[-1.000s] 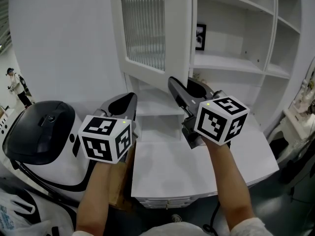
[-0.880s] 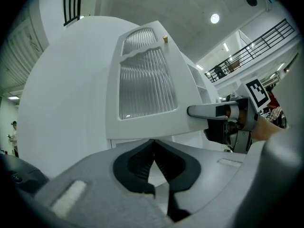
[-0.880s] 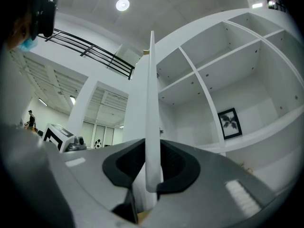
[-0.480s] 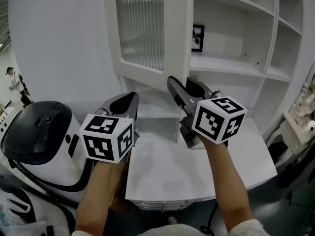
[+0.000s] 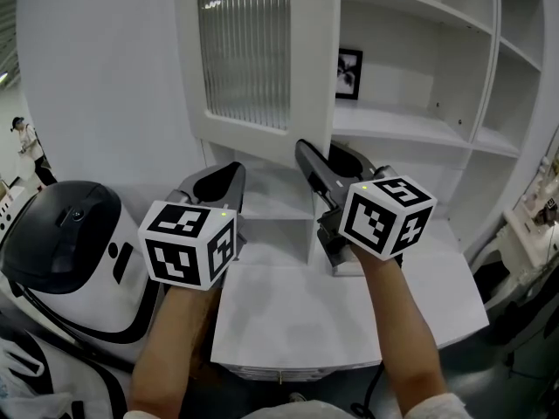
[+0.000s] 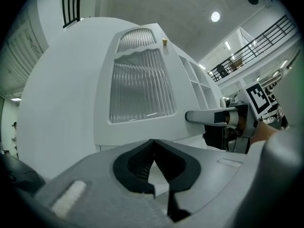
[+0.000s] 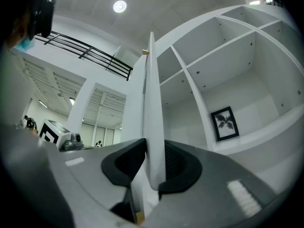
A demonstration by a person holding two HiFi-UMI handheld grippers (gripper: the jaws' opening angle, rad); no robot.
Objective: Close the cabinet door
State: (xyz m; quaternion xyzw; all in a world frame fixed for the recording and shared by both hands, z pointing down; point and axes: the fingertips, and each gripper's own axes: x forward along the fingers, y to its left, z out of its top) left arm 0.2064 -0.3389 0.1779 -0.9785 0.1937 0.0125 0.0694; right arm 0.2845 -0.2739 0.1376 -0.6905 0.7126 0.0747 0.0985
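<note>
The white cabinet door (image 5: 253,55) with a ribbed glass pane stands swung open in front of the shelves (image 5: 410,125). My right gripper (image 5: 327,151) is at the door's lower free edge. In the right gripper view the door edge (image 7: 152,103) runs up between the jaws of that gripper (image 7: 154,148), and both pads touch it. Those jaws have just been opening a little, with the edge still between them. My left gripper (image 5: 229,171) hovers left of the door, below the pane, with its jaws (image 6: 153,144) shut on nothing. The left gripper view shows the door's face (image 6: 140,87).
A white counter (image 5: 297,312) juts out below the shelves. On the left stands a white and black rounded machine (image 5: 70,243). A framed picture (image 5: 348,73) leans at the back of one shelf. A person (image 5: 26,147) stands far off at the left.
The door's pane now shows wider and further left in the head view. Both grippers have shifted slightly left with it, and the right one stays on the door's edge.
</note>
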